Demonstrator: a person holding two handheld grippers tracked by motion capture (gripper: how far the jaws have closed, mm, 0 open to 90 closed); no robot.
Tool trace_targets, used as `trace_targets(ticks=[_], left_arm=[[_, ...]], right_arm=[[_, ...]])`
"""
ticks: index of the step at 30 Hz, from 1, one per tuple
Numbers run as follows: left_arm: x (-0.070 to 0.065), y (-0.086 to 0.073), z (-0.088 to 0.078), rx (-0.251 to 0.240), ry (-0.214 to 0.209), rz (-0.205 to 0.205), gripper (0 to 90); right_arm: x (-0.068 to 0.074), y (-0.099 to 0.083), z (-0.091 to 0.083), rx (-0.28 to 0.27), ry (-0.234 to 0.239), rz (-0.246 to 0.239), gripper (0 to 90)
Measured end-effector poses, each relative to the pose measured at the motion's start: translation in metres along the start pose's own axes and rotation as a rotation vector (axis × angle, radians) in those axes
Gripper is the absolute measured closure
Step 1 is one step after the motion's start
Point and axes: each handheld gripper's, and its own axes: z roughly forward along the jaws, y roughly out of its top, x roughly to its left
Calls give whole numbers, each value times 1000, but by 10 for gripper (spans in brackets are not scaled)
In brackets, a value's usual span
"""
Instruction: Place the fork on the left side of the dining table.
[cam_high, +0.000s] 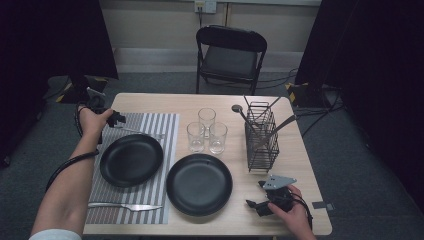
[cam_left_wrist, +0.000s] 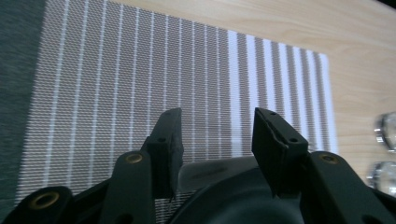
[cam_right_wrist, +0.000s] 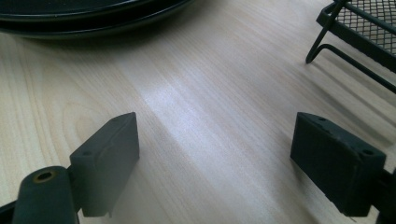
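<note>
My left gripper hovers over the far left corner of a striped placemat, its jaws open. In the left gripper view the left gripper looks down on the placemat. A silver utensil handle lies low between the jaws, and the pads do not press on it. That utensil rests on the mat just beyond a black plate. My right gripper rests near the table's front right, open and holding nothing. In its own view the right gripper has bare wood between its jaws.
A second black plate sits at the front centre, and three glasses stand behind it. A wire caddy with several utensils stands at the right. A knife lies on the mat's near edge. A folding chair stands beyond the table.
</note>
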Motion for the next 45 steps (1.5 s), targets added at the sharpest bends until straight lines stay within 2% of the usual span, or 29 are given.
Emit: trace_targets(ticks=[8, 10, 11, 14, 16, 17, 18, 19, 20, 26, 27, 28, 29, 36, 38, 41, 45], left_arm=[[1, -2, 1, -10, -3, -5, 533], [2, -3, -1, 2, -8, 23, 533], [0, -3, -1, -9, -4, 7, 533], [-1, -5, -6, 3, -21, 27, 535], [-4, -7, -7, -11, -19, 14, 533], [-4, -8, -9, -5, -16, 28, 533], [-5, -9, -10, 0, -28, 28, 530], [-7, -10, -11, -9, -15, 22, 529], [-7, -10, -12, -2, -26, 34, 529], [-15, -15, -19, -8, -18, 48, 521], [-16, -15, -20, 0, -35, 49, 517], [-17, -16, -21, 4, -38, 61, 517], [-18, -17, -21, 5, -35, 56, 511], [-26, -23, -23, 21, -53, 75, 491], [-28, -25, -23, 25, -43, 88, 488], [-32, -27, -22, 29, -56, 115, 481], [-38, -30, -16, 37, -65, 117, 489]], right_arm=[[0, 0, 0, -2, 1, -2, 146], [0, 0, 0, -2, 1, -1, 146], [0, 0, 0, -2, 1, 0, 146], [0, 0, 0, -1, 0, -1, 146], [0, 0, 0, 0, 0, 0, 146], [0, 0, 0, 0, -1, 0, 145], [0, 0, 0, -1, 1, 0, 146], [0, 0, 0, -2, 0, -1, 146], [0, 0, 0, -2, 0, -1, 146], [0, 0, 0, 1, 0, 2, 145], [0, 0, 0, 1, 0, 2, 145], [0, 0, 0, 1, 0, 2, 145], [0, 0, 0, 0, 1, 1, 145], [0, 0, 0, -1, 1, 0, 145], [0, 0, 0, -1, 2, -3, 146], [0, 0, 0, -1, 2, -4, 146], [0, 0, 0, -1, 2, -3, 146]])
